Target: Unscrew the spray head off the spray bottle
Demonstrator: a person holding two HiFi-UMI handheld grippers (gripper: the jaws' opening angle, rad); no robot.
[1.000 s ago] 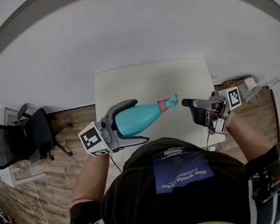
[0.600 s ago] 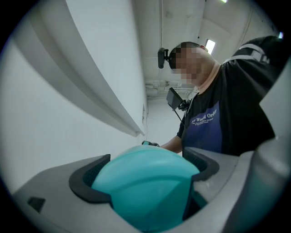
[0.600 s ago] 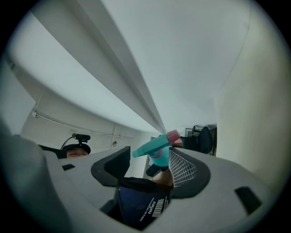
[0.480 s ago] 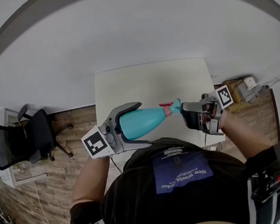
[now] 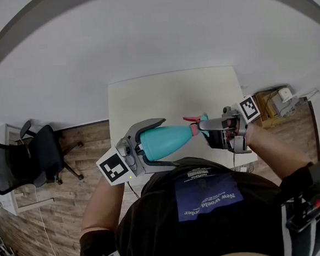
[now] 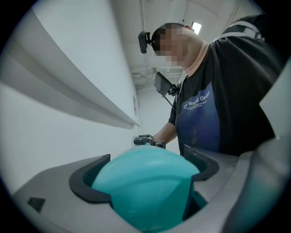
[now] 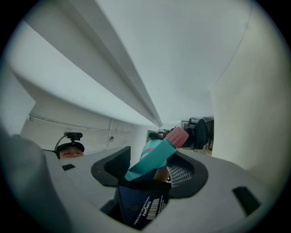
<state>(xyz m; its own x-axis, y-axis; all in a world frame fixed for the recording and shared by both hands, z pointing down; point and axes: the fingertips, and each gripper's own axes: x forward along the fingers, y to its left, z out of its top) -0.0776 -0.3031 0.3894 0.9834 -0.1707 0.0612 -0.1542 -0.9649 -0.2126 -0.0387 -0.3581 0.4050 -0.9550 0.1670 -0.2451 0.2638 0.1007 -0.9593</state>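
Above the counter's [image 5: 163, 97] near edge, bare top lying beyond, the left tongs [image 5: 162, 142] are clamping the level spray bottle [image 5: 174, 138]. Its spray head [image 5: 195, 124] is sitting untouched between the wide-open right tongs [image 5: 204, 132], which stood apart a second ago.

One slogan legible, on the shirt [image 5: 157, 230]
White "New World Order" stands on the black shirt's blue panel [image 5: 208, 199], six o'clock in the head view; a barcoded label [image 7: 144, 205] has print too small to read.
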